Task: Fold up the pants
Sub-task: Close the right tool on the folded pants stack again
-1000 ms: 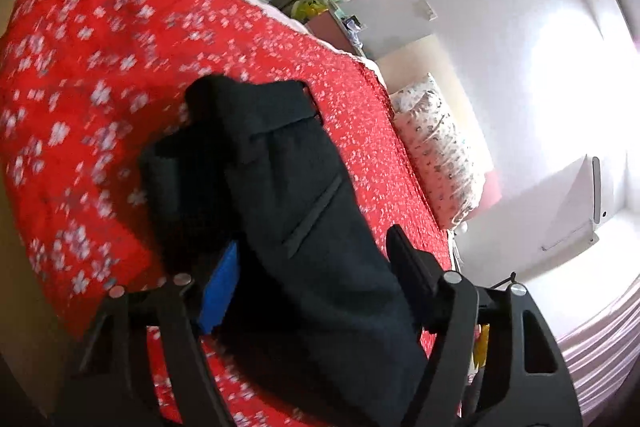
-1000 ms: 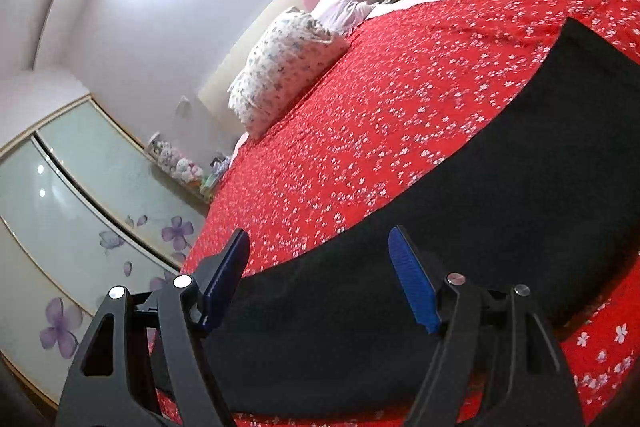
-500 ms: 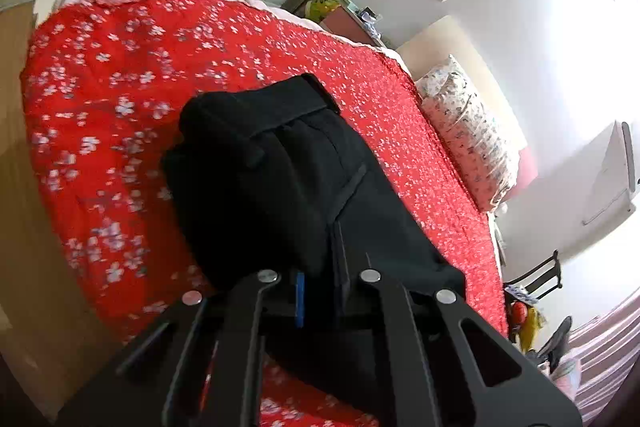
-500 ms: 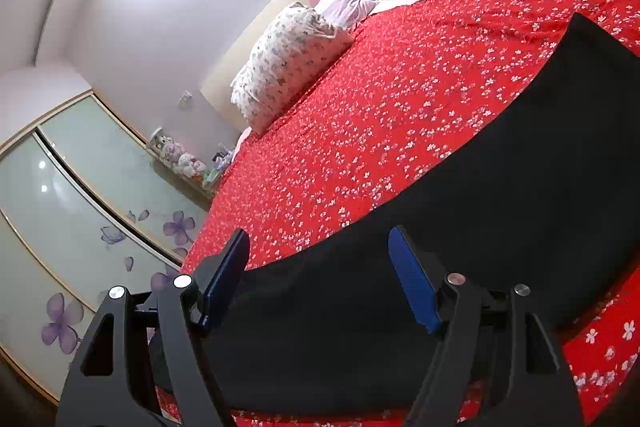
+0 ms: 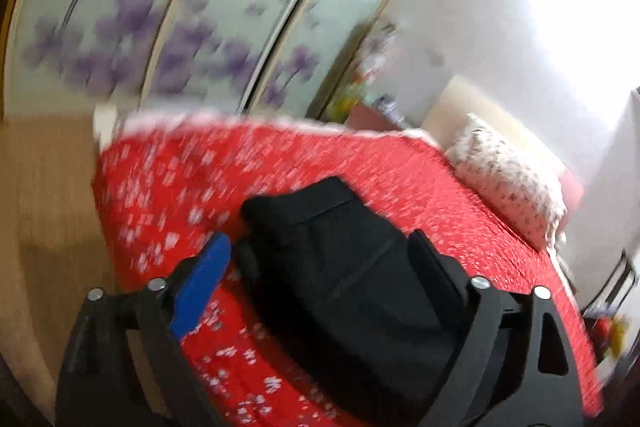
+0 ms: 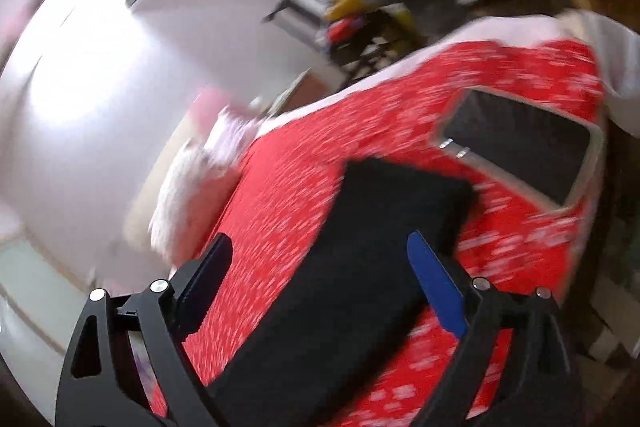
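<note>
The black pants (image 5: 352, 267) lie on the red flowered bedspread (image 5: 168, 179), waistband end toward the wardrobe side. In the right wrist view the pants (image 6: 360, 267) run as a long dark strip to a squared end. My left gripper (image 5: 320, 259) is open and empty, raised above the waistband end. My right gripper (image 6: 320, 263) is open and empty, raised above the leg part. Both views are blurred by motion.
A flowered pillow (image 5: 512, 183) lies at the bed's head. A dark tablet-like slab (image 6: 524, 143) lies on the bed beyond the pants' end. Wardrobe doors (image 5: 160, 19) with purple flowers stand behind the bed. A cluttered chair (image 6: 372, 7) stands past the bed.
My left gripper was shut on the pants half a second ago and has now opened and lifted away. My right gripper stayed open and swung toward the leg end of the pants.
</note>
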A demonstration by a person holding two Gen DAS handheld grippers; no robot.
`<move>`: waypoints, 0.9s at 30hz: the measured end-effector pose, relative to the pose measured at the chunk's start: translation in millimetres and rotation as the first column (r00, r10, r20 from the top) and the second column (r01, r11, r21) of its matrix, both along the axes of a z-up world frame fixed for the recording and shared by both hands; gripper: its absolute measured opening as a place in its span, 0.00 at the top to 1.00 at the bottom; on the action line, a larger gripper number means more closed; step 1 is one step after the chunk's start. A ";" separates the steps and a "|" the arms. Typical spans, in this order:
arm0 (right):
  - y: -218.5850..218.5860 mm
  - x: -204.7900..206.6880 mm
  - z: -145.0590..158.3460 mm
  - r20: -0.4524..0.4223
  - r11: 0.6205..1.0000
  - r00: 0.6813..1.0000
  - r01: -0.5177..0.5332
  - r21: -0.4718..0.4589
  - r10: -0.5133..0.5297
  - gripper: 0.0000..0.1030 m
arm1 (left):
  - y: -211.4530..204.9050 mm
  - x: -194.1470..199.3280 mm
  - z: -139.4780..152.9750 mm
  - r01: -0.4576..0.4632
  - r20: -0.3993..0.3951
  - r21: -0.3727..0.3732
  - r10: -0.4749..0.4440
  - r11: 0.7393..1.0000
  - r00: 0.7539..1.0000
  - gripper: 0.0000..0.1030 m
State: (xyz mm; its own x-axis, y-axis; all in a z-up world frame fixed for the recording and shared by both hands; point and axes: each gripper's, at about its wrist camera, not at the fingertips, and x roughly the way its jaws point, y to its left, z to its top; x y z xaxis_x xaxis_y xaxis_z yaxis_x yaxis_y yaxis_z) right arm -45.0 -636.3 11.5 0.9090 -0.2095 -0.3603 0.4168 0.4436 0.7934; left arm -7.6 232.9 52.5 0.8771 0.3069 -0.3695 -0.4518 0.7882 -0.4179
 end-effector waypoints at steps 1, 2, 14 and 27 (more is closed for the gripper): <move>-7.4 -5.1 -5.5 -0.006 1.000 1.000 0.014 0.026 -0.014 0.18 | -7.7 -0.1 2.6 0.026 0.006 0.026 -0.026 0.999 1.000 0.06; -12.6 -8.3 -10.4 -0.013 0.999 1.000 0.023 0.047 -0.022 0.22 | -15.9 4.1 5.4 0.061 0.006 0.052 -0.062 0.997 0.998 0.06; -45.6 16.4 -46.0 -0.161 0.992 0.987 0.003 0.125 0.018 0.34 | -54.0 33.0 -1.7 0.224 -0.095 0.115 -0.214 0.968 0.972 0.04; -47.4 30.4 -37.3 -0.162 0.999 0.986 -0.024 0.038 0.030 0.34 | -35.6 37.9 -12.7 0.199 -0.103 -0.002 -0.198 0.980 0.975 0.03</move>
